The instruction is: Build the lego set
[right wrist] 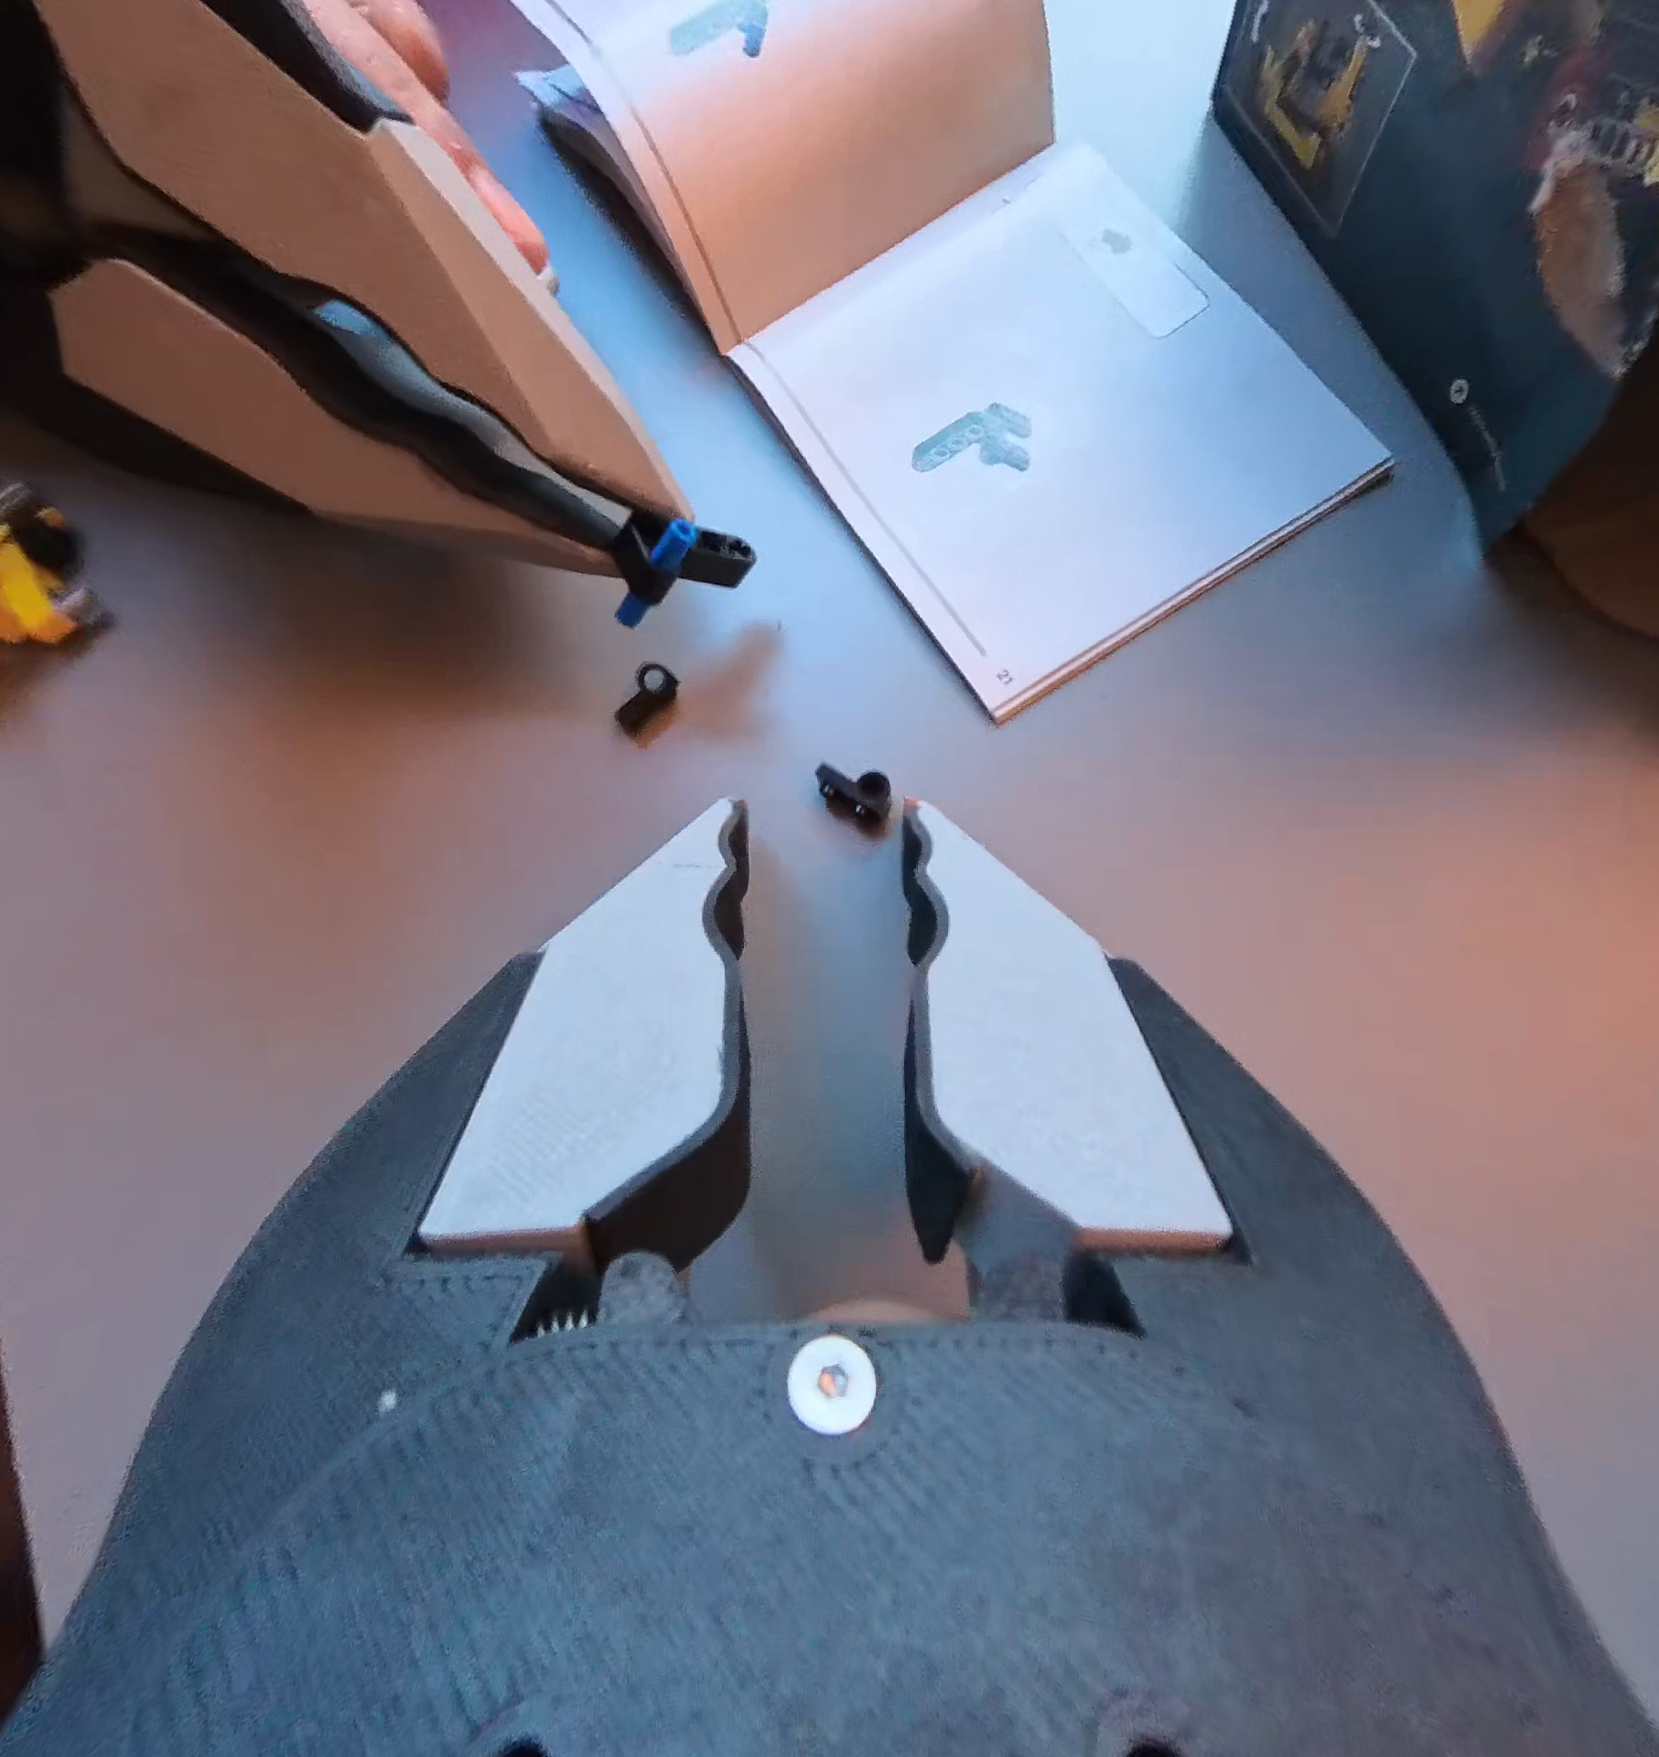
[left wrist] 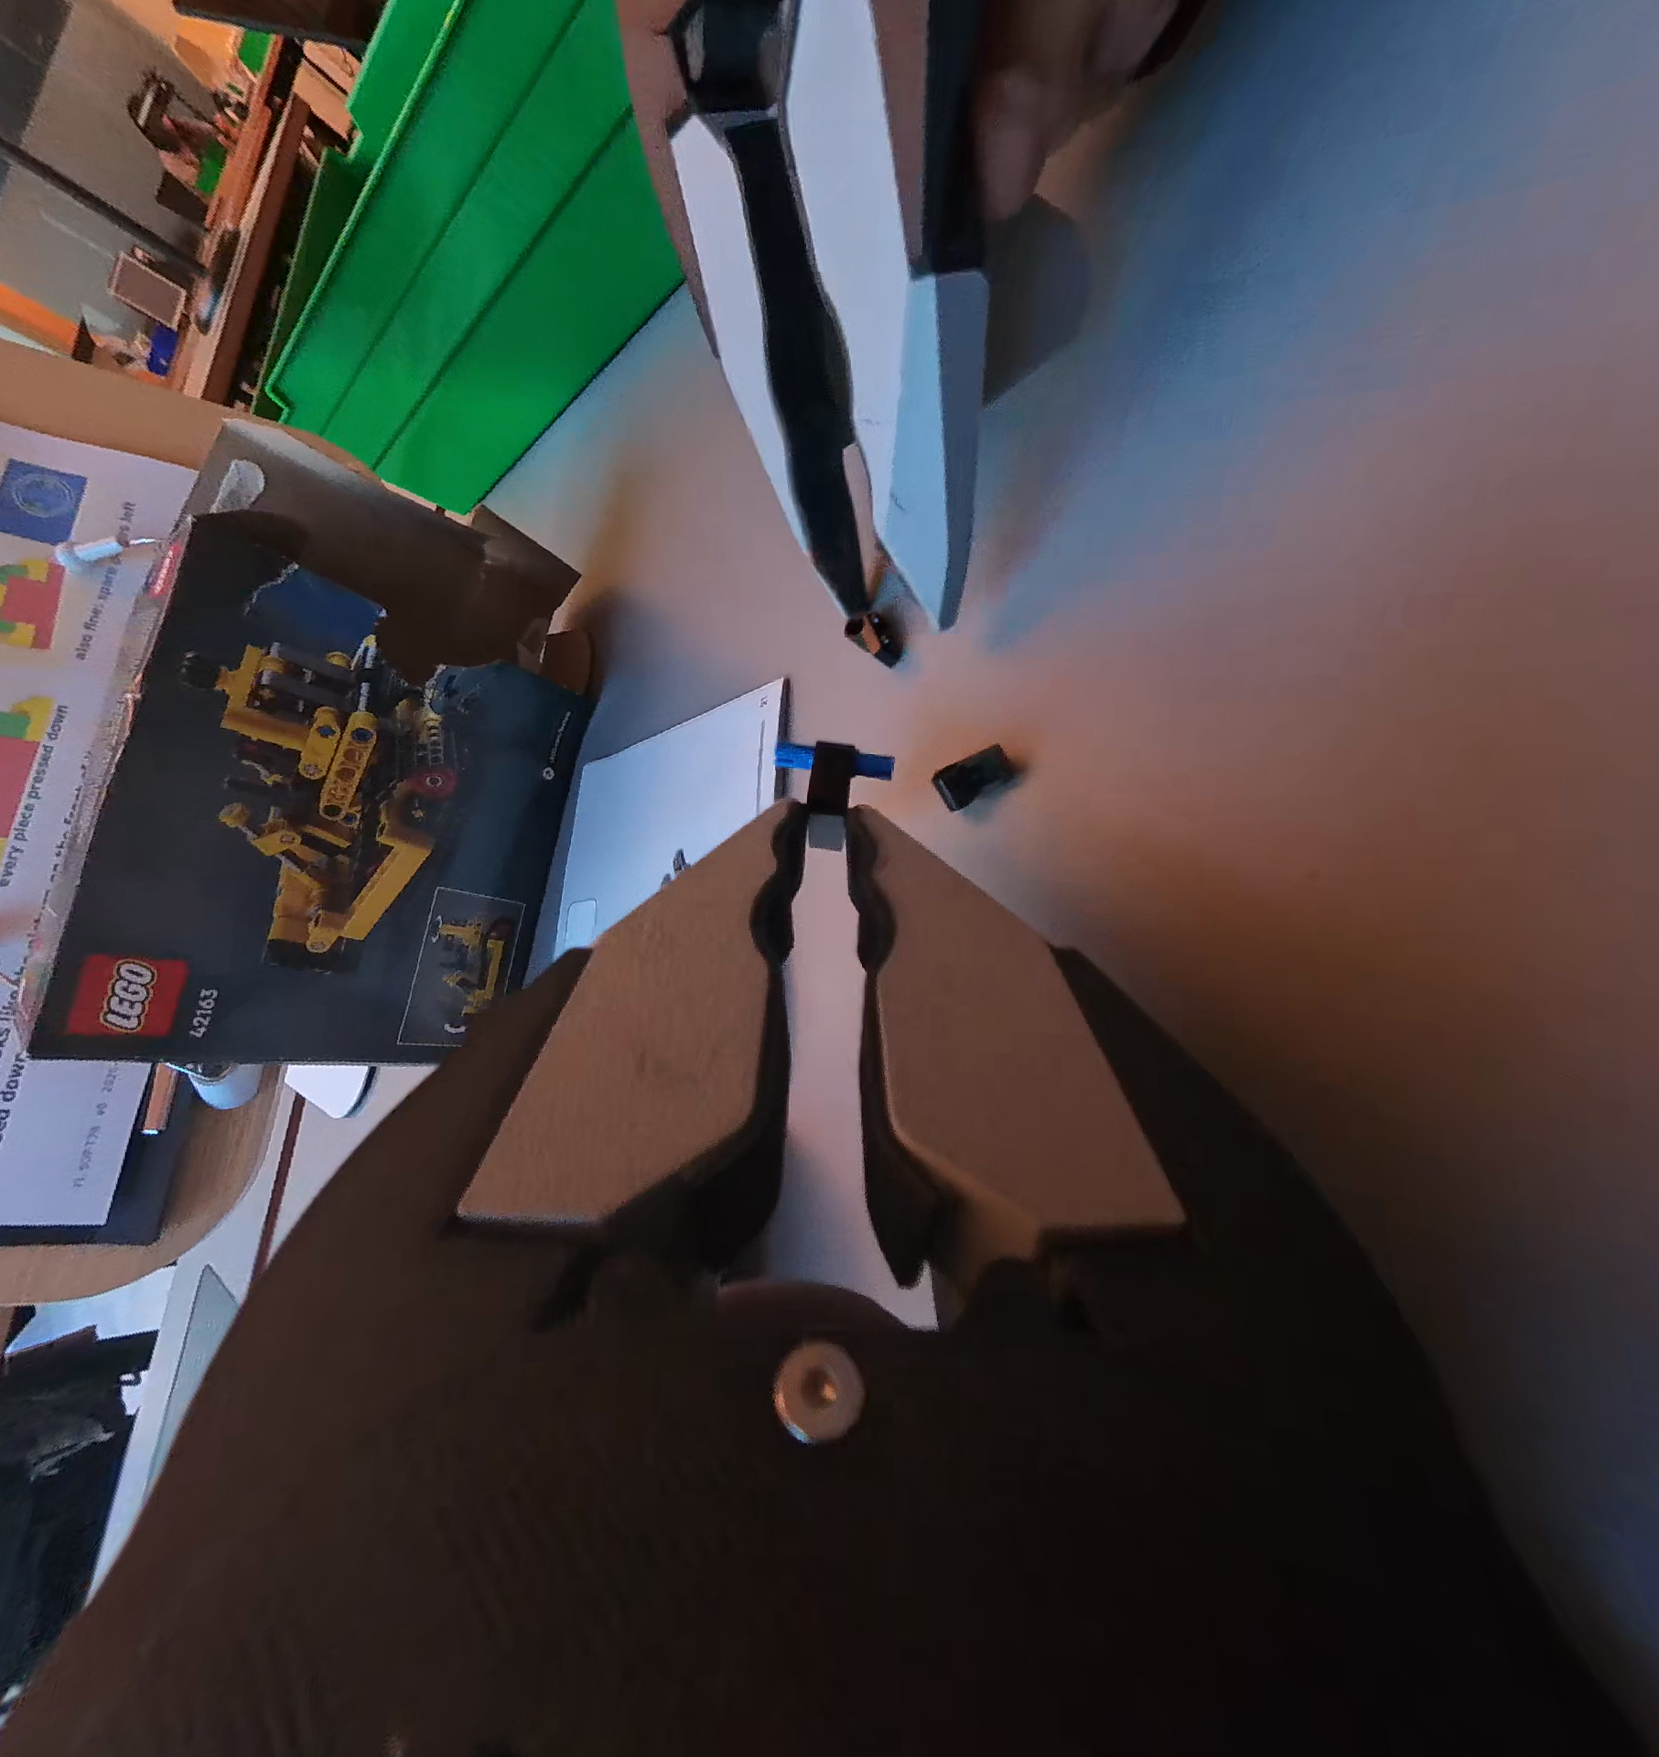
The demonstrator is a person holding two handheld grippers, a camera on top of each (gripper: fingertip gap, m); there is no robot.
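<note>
My left gripper (left wrist: 825,810) is shut on a small black beam with a blue pin through it (left wrist: 830,763) and holds it just above the table. In the right wrist view it comes in from the upper left (right wrist: 649,551) with the beam and pin (right wrist: 687,556). My right gripper (right wrist: 825,808) is open and empty. A small black connector (right wrist: 854,791) lies on the table just ahead of its tips, nearer the right finger. In the left wrist view the right gripper (left wrist: 887,608) is above this connector (left wrist: 873,635). A second black piece (right wrist: 649,694) (left wrist: 973,775) lies between the grippers.
An open instruction booklet (right wrist: 1044,428) lies beyond the pieces, next to the Lego box (left wrist: 312,789) (right wrist: 1472,238). Loose yellow pieces (right wrist: 8,599) lie at the far left. Green bins (left wrist: 464,257) and a printed sheet (left wrist: 8,761) stand behind the box. There is about 6 centimetres between the tips of the two grippers.
</note>
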